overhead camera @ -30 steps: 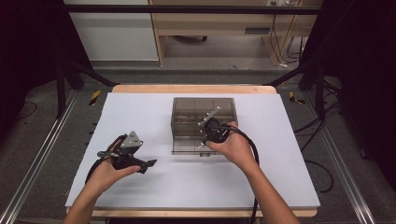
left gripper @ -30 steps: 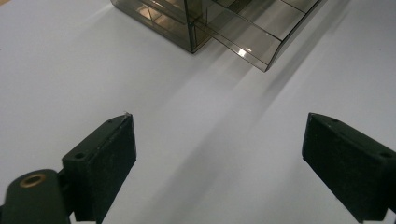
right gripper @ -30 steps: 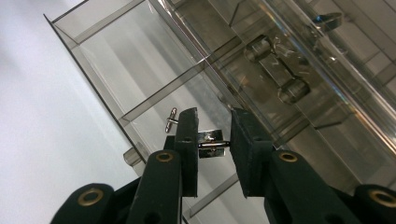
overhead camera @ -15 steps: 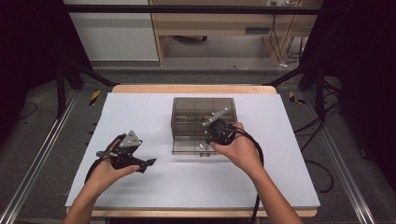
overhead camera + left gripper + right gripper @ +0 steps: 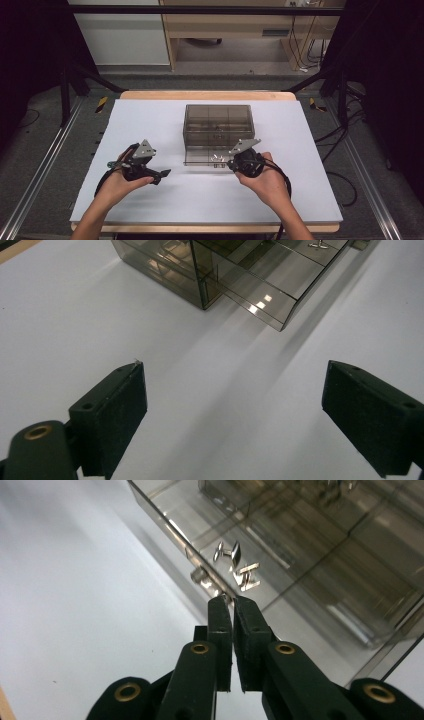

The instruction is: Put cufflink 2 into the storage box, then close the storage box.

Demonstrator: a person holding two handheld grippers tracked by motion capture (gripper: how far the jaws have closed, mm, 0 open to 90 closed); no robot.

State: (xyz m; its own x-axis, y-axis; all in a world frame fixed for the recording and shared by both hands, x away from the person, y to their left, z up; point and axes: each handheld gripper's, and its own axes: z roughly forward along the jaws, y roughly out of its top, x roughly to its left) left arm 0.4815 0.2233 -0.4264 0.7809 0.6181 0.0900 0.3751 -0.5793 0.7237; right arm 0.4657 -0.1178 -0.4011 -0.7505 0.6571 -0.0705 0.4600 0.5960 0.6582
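While my right gripper (image 5: 231, 600) sits at the near edge of the smoky transparent plastic drawer box (image 5: 217, 125), I note its black jaws nearly together on the drawer's front lip, having just been closing; a thin sliver of gap shows between the matte, rubbery pads, and whether they pinch the small drawer knob (image 5: 202, 576) beside the tips I cannot tell. One shallow drawer (image 5: 207, 159) stands pulled out toward me, its thin, glossy floor catching ceiling-light glints. Two small silver metal cufflinks (image 5: 239, 565), polished and bar-backed, lie in that drawer just beyond the jaw tips, close together, not touched by the pads. Inside the box, dividers split the upper level into compartments. My left gripper (image 5: 240, 405) rests released, jaws wide apart with nothing between them, above the smooth white table sheet (image 5: 150, 210), well left of the box and pointed toward its corner. From above, both hands grip the black tool bodies, each topped with a grey three-cornered plate.
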